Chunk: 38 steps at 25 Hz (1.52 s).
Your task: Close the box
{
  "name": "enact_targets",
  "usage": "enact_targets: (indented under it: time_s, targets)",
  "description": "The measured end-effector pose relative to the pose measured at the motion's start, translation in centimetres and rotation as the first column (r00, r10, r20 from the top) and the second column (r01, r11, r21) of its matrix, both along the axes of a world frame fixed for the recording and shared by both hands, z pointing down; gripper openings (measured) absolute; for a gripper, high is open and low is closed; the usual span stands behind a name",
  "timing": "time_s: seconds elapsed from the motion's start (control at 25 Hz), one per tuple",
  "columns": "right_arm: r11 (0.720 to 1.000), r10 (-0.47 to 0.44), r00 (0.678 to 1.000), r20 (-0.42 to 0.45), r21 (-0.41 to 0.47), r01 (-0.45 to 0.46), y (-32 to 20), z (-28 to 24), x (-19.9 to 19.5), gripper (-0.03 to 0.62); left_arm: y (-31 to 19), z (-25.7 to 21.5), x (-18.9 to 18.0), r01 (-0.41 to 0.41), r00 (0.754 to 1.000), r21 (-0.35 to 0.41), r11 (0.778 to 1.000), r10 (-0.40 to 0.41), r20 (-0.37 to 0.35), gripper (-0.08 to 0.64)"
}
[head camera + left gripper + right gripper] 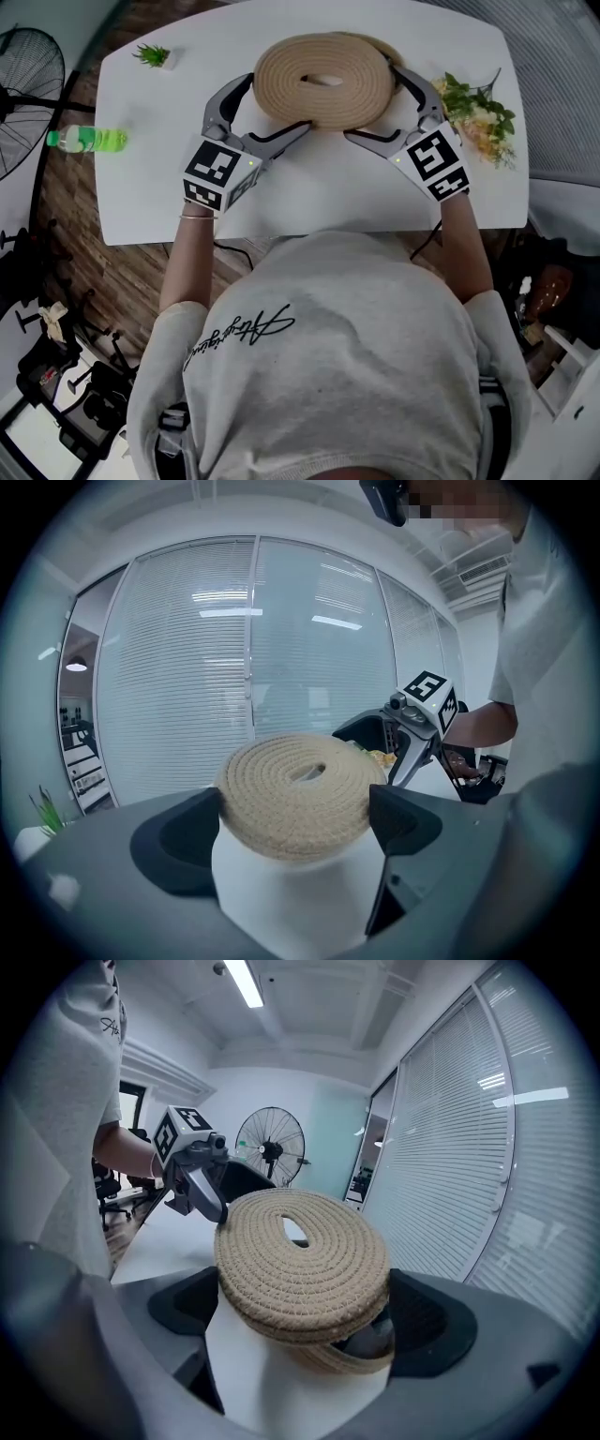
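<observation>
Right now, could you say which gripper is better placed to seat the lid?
Right, probably: both grip the lid, but the gap over the box faces the right gripper, which could press down.

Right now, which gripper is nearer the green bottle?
Left. The left gripper holds the woven lid on the side facing the green bottle; the right gripper holds the far side.

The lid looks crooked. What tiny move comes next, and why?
Probably shift the lid toward the uncovered side and lower it flat. In the right gripper view it sits tilted, with a dark gap above the box rim. The left gripper and right gripper both clasp its edge, so a joint nudge should seat it.
</observation>
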State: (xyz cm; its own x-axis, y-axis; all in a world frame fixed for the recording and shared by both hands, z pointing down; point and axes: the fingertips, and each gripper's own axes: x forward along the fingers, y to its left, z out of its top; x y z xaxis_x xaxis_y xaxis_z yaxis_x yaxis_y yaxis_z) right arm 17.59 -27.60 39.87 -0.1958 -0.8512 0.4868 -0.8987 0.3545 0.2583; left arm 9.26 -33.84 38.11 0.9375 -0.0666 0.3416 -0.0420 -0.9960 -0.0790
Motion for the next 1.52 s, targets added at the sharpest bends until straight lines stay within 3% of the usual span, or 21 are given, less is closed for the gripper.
enact_targets:
  time_s: [1.52]
  targets:
    - [0.999,-0.01,1.0,-0.008,-0.039,0.01,-0.9,1.2,6.0,0.571,-0.6,1.3,5.8,-0.011,0.999,-0.004,1.0,0.011,0.036,0.486]
